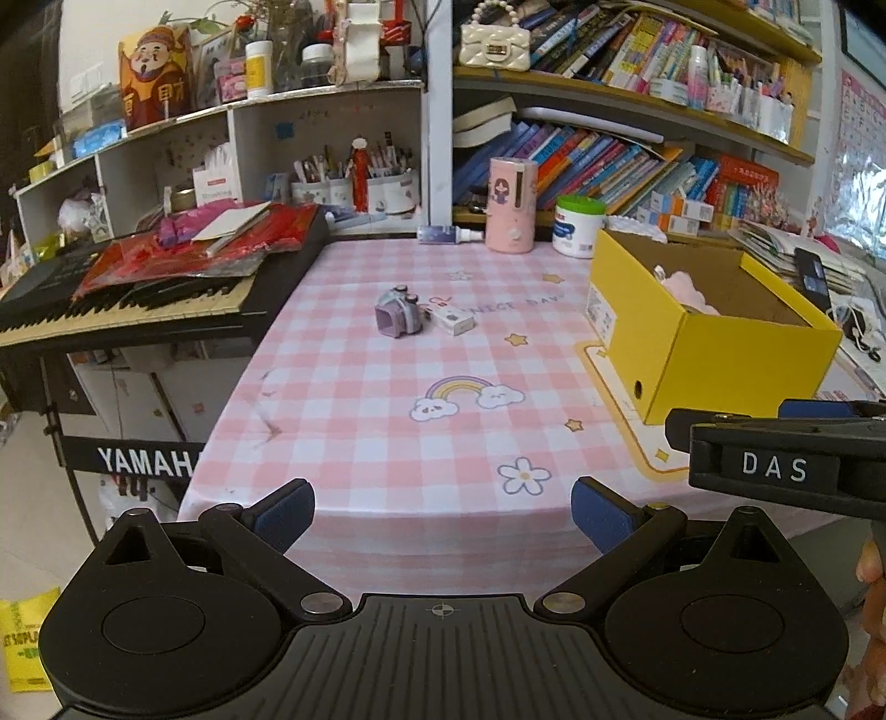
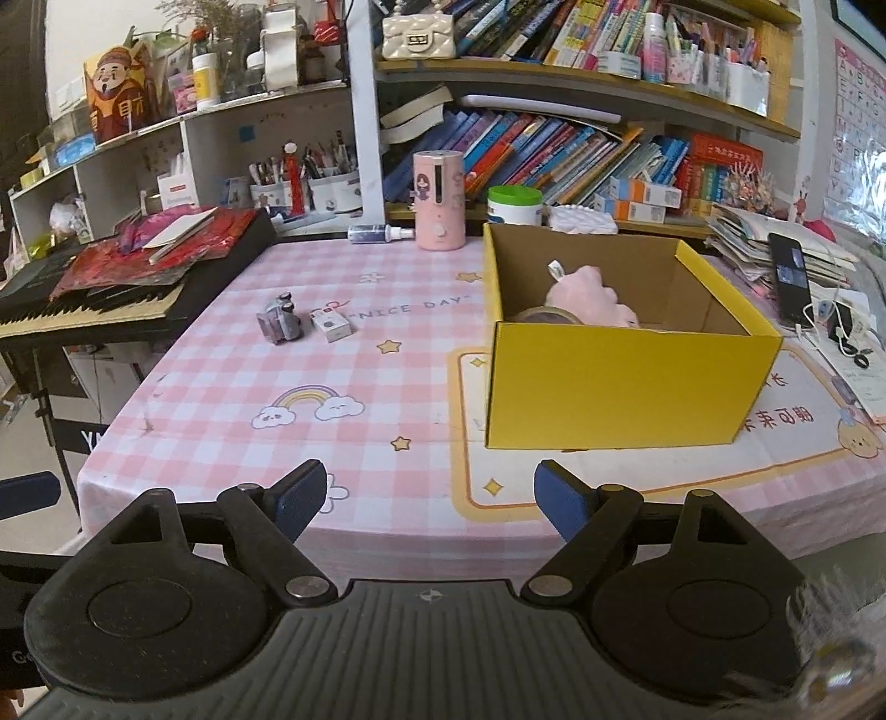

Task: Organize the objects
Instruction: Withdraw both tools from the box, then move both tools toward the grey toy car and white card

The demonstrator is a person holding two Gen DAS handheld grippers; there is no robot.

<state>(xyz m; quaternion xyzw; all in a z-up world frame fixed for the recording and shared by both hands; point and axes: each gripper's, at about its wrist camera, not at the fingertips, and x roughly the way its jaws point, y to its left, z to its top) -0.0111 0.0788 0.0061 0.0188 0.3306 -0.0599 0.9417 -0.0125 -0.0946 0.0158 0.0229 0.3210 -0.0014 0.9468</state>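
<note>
Small lilac plastic toy camera point(image 1: 400, 314) and small white carton point(image 1: 453, 319), mid-table, left of yellow cardboard box point(image 2: 626, 382); left gripper point(image 1: 443, 512), jaws apart and empty, nearer than equally spread right gripper point(image 2: 432, 493).

This is a lived-in home study or child's room: the tabletop point(image 2: 232, 399) carries a pink checked cloth printed with rainbows, stars and "NICE DAY". Behind it, wooden shelves point(image 2: 554, 77) are packed with colourful children's books point(image 2: 554, 149), pen pots point(image 2: 332, 188) and a quilted cream toy handbag point(image 2: 418, 34), and an alphabet chart point(image 2: 855, 111) hangs on the right wall. A Yamaha keyboard point(image 1: 122, 310) piled with red paper stands at the left edge, and a phone point(image 2: 789, 282) lies on stacked papers at the right, beside a yellow cardboard box point(image 2: 626, 382).
</note>
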